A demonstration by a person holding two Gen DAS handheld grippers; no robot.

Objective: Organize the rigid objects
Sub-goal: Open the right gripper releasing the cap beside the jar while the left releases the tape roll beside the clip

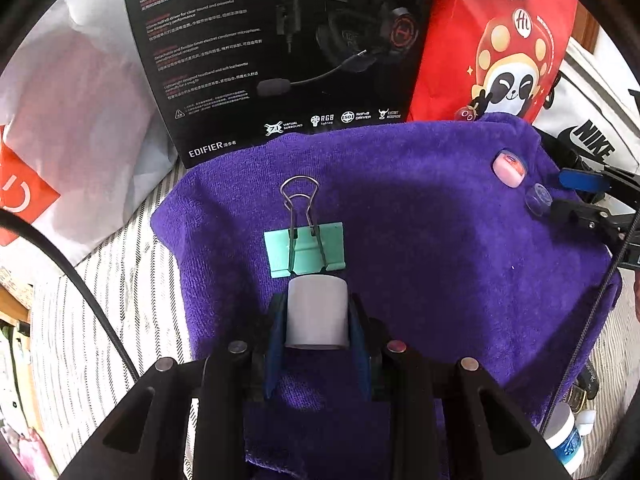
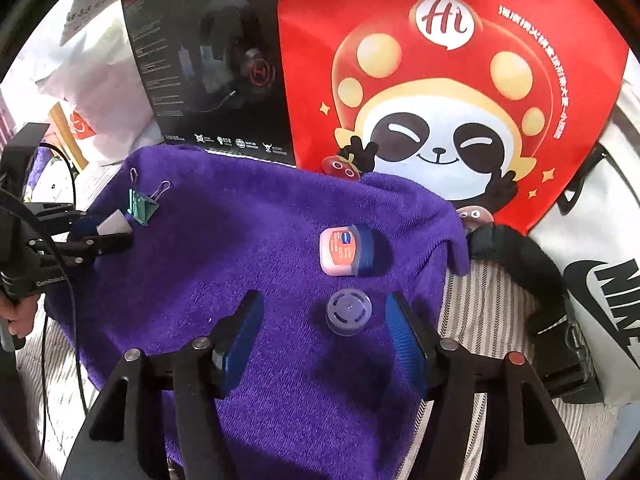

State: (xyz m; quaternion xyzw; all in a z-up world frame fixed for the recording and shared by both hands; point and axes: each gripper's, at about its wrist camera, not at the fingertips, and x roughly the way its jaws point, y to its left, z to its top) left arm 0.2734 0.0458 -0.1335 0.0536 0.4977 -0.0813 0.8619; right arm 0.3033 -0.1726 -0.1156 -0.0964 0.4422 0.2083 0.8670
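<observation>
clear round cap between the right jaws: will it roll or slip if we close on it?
The cap lies flat on the purple towel, so it probably won't roll unless tipped on edge. It looks like thin smooth plastic: likely light, perhaps slippery against the pads. It sits nearer one finger of the open right gripper, so closing may nudge it sideways first.

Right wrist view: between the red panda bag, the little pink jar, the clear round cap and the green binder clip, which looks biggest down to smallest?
1. red panda bag, by far.
2. pink jar.
3. clear round cap and green binder clip look close; the clip lies farther off, so I won't rank them.
</observation>
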